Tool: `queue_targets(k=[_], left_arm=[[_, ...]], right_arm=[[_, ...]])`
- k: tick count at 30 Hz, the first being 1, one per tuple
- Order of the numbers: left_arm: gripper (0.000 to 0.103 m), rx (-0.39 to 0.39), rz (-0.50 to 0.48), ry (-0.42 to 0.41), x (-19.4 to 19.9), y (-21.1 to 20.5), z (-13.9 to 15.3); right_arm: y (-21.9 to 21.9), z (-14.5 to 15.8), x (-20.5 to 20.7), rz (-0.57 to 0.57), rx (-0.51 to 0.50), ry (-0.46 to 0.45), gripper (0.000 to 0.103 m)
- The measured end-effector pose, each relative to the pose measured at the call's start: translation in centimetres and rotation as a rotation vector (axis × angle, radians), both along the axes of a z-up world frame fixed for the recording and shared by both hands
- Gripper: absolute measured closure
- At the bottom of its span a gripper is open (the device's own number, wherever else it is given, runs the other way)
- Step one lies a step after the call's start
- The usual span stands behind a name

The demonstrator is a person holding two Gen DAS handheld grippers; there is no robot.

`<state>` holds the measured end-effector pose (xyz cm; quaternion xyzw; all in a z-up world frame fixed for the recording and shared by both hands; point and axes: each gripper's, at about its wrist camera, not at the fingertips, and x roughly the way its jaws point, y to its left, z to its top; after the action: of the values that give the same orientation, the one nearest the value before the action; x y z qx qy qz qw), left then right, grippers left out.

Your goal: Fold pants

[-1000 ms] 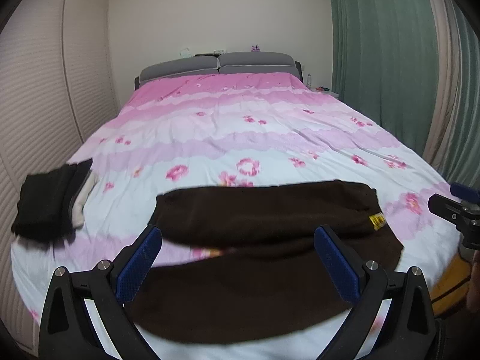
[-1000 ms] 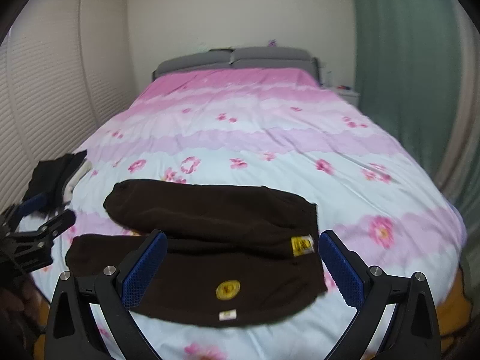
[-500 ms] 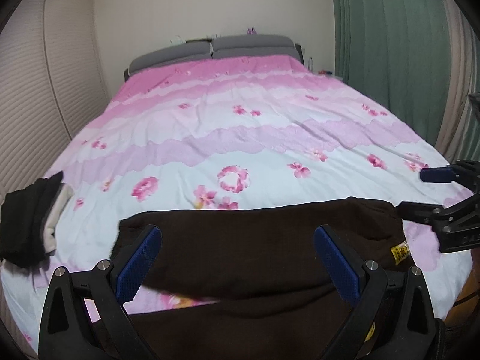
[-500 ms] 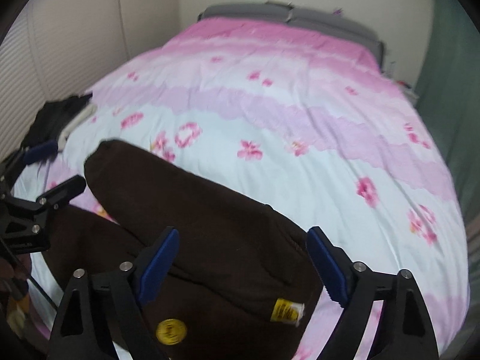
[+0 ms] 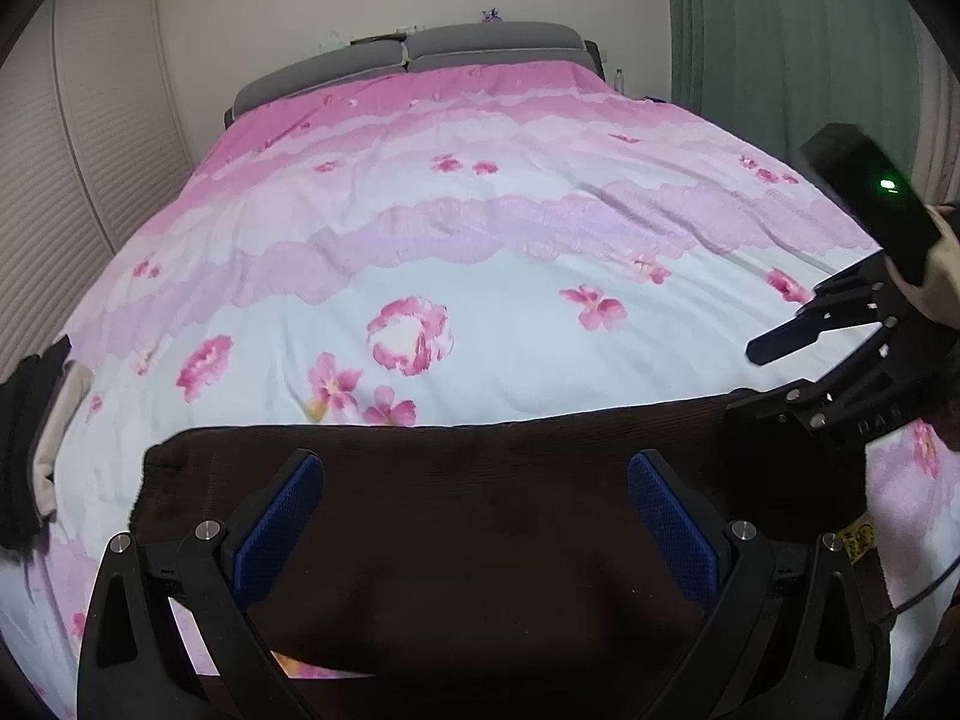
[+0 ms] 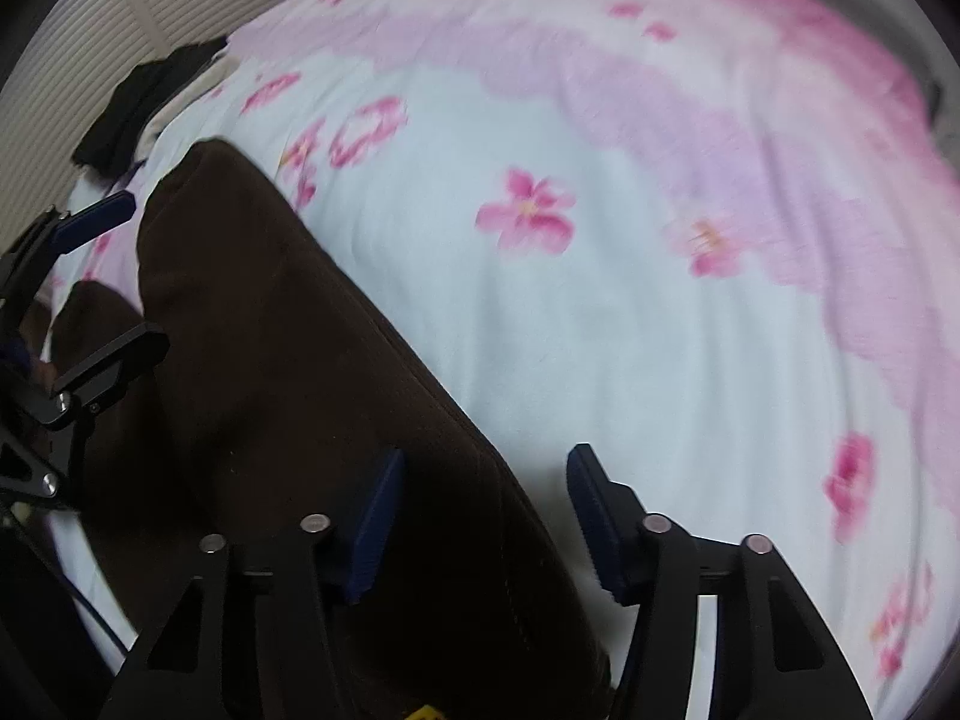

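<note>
Dark brown pants [image 5: 480,516] lie folded across the near end of the bed, with a yellow label [image 5: 858,540] at their right end. My left gripper [image 5: 474,522] is open, low over the middle of the pants. My right gripper [image 6: 480,516] is open, its jaws narrower, straddling the far edge of the pants [image 6: 288,372] near their right end. It also shows in the left wrist view [image 5: 798,372], at the pants' right end. The left gripper shows in the right wrist view [image 6: 102,288], at the pants' left end.
The bed has a pink and white flowered cover [image 5: 480,252] with a grey headboard [image 5: 414,54]. A pile of dark folded clothes [image 5: 30,438] lies at the left edge of the bed. Slatted doors stand on the left, green curtains [image 5: 780,36] on the right.
Both grippers have come down and forward toward the pants. The right gripper has swung to the pants' right end and its jaws have narrowed.
</note>
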<state>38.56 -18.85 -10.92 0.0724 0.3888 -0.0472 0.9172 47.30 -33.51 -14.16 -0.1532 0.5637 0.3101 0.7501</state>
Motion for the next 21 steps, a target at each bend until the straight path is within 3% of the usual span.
queue_targets(k=[5, 9, 14, 21], left_arm=[[0.000, -0.010, 0.015, 0.010, 0.9, 0.6, -1.0], [0.000, -0.015, 0.026, 0.004, 1.1, 1.2, -0.9], [0.000, -0.024, 0.037, -0.022, 0.3, 2.0, 0.6], [0.000, -0.030, 0.040, -0.103, -3.5, 3.5, 5.0]], right_arm=[[0.0, -2.6, 2.1, 0.068, 0.084, 0.205, 0.063], [0.4, -3.5, 2.1, 0.073, 0.100, 0.274, 0.085], [1.0, 0.0, -0.3, 0.069, 0.047, 0.135, 0.088], [2.3, 8.5, -7.7, 0.118, -0.038, -0.253, 0.088]])
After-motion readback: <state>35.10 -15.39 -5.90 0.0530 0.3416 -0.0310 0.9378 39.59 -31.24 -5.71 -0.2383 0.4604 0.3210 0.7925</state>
